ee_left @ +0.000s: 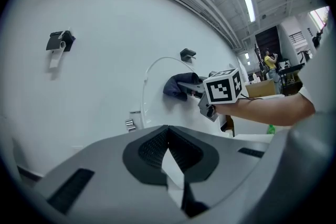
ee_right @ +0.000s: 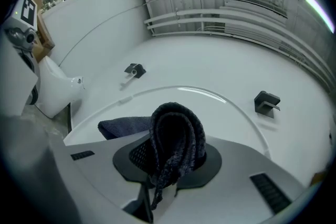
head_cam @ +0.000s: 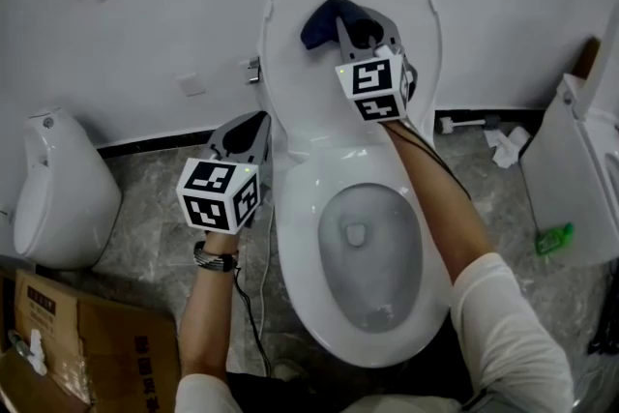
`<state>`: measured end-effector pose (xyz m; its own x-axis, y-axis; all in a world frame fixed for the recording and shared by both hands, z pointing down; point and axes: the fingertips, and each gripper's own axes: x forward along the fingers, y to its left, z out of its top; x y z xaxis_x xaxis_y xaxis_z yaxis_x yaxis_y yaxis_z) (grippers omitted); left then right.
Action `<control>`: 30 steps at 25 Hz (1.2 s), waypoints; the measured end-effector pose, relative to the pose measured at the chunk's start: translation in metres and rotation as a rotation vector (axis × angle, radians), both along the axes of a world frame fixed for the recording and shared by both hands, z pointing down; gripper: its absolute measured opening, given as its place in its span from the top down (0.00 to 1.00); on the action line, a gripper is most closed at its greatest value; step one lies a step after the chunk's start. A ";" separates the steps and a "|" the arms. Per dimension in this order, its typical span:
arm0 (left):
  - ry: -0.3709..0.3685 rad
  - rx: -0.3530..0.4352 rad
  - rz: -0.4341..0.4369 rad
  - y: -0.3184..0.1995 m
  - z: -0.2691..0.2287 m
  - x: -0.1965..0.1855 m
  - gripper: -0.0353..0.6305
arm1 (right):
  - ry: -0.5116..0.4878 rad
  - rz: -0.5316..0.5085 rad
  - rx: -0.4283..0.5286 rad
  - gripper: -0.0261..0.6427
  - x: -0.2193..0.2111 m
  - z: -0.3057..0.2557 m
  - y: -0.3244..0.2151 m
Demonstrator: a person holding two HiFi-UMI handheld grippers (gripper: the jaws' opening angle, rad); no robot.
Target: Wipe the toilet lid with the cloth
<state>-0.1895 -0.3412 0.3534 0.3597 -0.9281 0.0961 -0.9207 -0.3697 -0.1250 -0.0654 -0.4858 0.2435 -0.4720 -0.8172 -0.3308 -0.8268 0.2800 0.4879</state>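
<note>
While right tongs [head_cam: 354, 26] pinch cloth [head_cam: 319, 22] against lid [head_cam: 290, 63], cloth half hidden; left tongs [head_cam: 251, 124] closed, empty.

The pads of the right gripper [ee_right: 169, 159] are covered by the cloth [ee_right: 176, 131]. Part of the lid [head_cam: 290, 44] is hidden behind cloth and gripper. The box [head_cam: 87, 343] is cut off at the head view's lower-left corner; its print cannot be read.

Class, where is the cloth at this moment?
In the head view the dark cloth is clamped in the right gripper, top centre, against the upper part of the raised toilet lid, above the open bowl.
</note>
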 end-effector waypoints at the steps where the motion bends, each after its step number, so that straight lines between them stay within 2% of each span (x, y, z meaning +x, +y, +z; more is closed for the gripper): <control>1: 0.000 0.000 -0.006 0.001 0.000 -0.004 0.94 | 0.007 -0.007 0.007 0.83 -0.007 0.000 0.002; 7: 0.003 0.000 -0.039 0.005 0.000 -0.024 0.94 | 0.044 -0.062 0.010 0.83 -0.048 -0.002 0.011; 14: 0.002 -0.002 -0.050 0.006 0.002 -0.033 0.94 | 0.244 -0.143 0.054 0.83 -0.106 0.016 0.032; 17: 0.003 -0.006 -0.061 0.007 0.003 -0.038 0.94 | 0.322 -0.150 0.065 0.82 -0.117 0.029 0.038; 21: 0.002 -0.005 -0.062 0.007 0.003 -0.036 0.94 | 0.458 -0.131 0.093 0.82 -0.110 0.050 0.038; 24: 0.003 -0.005 -0.057 0.004 0.002 -0.033 0.94 | 0.522 -0.124 0.094 0.82 -0.092 0.057 0.032; 26: 0.001 -0.006 -0.055 0.003 0.003 -0.031 0.94 | 0.536 -0.110 0.088 0.82 -0.074 0.055 0.027; 30: -0.005 -0.007 -0.051 0.002 0.004 -0.027 0.94 | 0.488 -0.063 0.061 0.82 -0.025 0.046 0.014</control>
